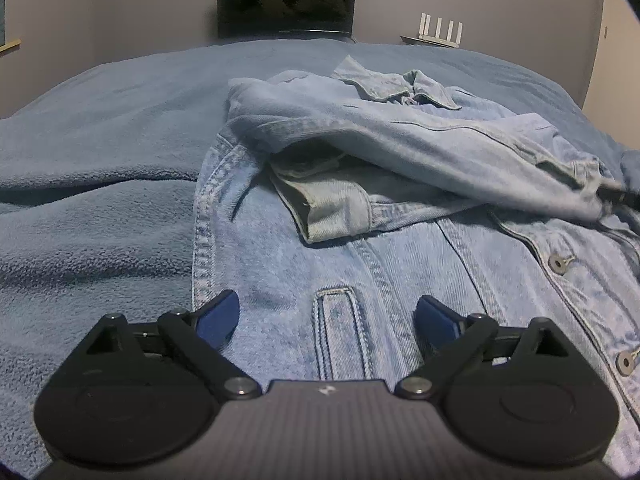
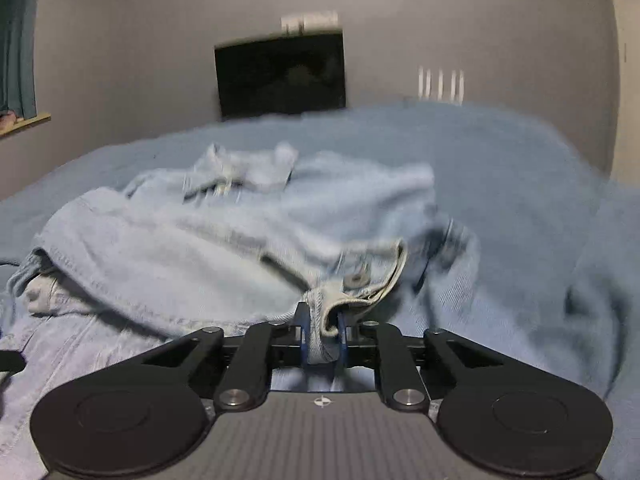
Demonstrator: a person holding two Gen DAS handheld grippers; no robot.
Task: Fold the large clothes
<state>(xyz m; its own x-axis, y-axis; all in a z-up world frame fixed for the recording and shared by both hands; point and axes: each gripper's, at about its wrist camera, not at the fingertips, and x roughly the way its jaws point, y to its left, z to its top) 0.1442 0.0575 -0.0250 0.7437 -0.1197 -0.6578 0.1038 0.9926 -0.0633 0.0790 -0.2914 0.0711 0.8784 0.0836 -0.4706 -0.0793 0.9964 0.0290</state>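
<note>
- The denim jacket (image 1: pixel 400 248) lies on a bed with a blue fleece blanket (image 1: pixel 100 200). It sits around the middle of the bed, away from the far edge.
- It looks thick and a bit heavy. The cloth is soft enough to bend, but I think it will keep big bumps and not lie flat by itself.
- The seams, the collar (image 1: pixel 400 84) and the cuffs are the thickest, stiffest parts. I think those are the best places to grab, because they will not slip out easily.
- One sleeve (image 1: pixel 400 136) is laid across the chest of the jacket. A second cuff (image 1: pixel 332 212) peeks out from under it.
- The metal buttons (image 1: pixel 558 263) are hard and smooth. A claw could slide off them, so it is better to pinch the cloth beside them.
- The right gripper (image 2: pixel 323 336) is squeezed almost shut on a thick fold of the sleeve cuff (image 2: pixel 360 292). The picture there is blurry, so it seems to be moving.
- The left gripper (image 1: pixel 328 316) is wide, with nothing in it. It hangs over the lower front of the jacket, near the side seam.
- Past the far edge of the bed stand a dark screen (image 1: pixel 286 0) and a white router (image 1: pixel 440 32), by the wall.
</note>
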